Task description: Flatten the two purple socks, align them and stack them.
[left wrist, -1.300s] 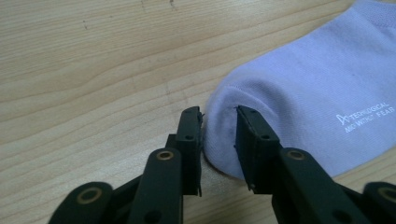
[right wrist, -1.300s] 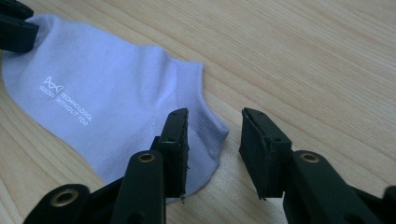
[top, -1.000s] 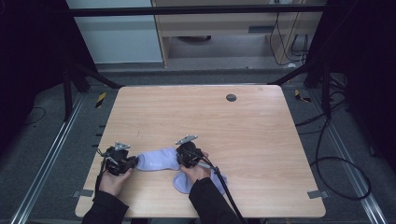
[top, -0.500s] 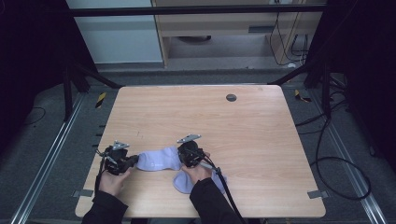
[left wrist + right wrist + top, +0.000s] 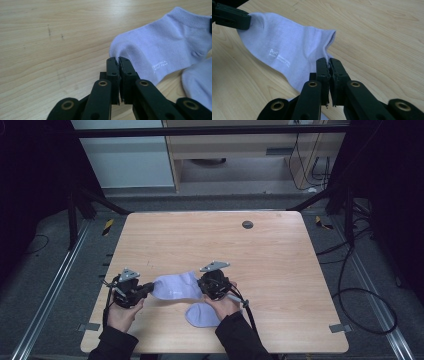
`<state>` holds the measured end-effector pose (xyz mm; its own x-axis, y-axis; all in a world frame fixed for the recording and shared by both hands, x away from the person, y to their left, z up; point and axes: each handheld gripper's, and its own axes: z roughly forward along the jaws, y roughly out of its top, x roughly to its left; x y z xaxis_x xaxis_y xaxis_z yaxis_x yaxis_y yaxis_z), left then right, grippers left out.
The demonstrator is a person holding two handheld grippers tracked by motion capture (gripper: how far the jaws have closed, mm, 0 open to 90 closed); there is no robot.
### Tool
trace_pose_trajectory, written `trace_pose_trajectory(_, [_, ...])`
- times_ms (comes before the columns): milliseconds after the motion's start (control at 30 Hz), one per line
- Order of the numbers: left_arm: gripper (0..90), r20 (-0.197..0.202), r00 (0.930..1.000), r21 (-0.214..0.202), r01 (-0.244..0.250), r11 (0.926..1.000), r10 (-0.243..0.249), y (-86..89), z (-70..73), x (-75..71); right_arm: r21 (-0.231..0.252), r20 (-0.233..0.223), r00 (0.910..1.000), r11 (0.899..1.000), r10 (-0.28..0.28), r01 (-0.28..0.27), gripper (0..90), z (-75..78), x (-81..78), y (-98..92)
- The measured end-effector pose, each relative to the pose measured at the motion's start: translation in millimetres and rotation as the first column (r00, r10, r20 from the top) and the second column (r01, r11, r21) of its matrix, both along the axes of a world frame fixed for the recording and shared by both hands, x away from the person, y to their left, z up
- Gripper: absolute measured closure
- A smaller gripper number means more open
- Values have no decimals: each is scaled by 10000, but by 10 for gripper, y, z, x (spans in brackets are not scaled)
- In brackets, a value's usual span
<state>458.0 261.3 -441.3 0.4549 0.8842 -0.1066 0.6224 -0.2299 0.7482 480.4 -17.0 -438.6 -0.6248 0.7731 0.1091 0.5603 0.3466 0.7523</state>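
A lavender ankle sock [image 5: 176,286] is stretched between my two grippers just above the wooden table [image 5: 210,245]. My left gripper [image 5: 149,289] is shut on its toe end [image 5: 117,51]; the jaws meet on the fabric at my left gripper [image 5: 118,60]. My right gripper [image 5: 205,287] is shut on the edge by the cuff [image 5: 329,37], pinching cloth at my right gripper [image 5: 328,61]. White lettering [image 5: 279,57] shows on the sock's side. A second lavender sock [image 5: 202,315] lies flat on the table under my right hand, also seen as a second sock [image 5: 200,82].
A small dark round disc [image 5: 247,224] sits near the table's far edge. Black frame bars and cables [image 5: 360,285] surround the table. A pale cabinet [image 5: 120,160] and shelf stand beyond it. The left gripper's jaw [image 5: 232,17] shows at the top left of the right gripper view.
Both hands have risen a little, taking the sock up off the table between them. The second sock has stayed where it lay.
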Motion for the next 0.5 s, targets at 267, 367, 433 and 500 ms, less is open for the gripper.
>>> trace_pose_trajectory(267, [866,122,9985,1,528,9986,-528,-208,73,-83,37,87,10000,10000,32,-33,870,117,-140,-244])
trace_pose_trajectory(367, [866,106,9971,49,759,9971,-760,-302,80,-116,-11,84,10000,10000,44,-44,870,139,-208,-351])
trace_pose_trajectory(433, [866,90,9956,96,929,9956,-930,-371,80,-135,-1,94,10000,10000,24,-24,870,154,-257,-440])
trace_pose_trajectory(500, [866,53,9939,139,1102,9938,-1103,-436,79,-157,18,60,10000,10000,-34,34,870,164,-299,-518])
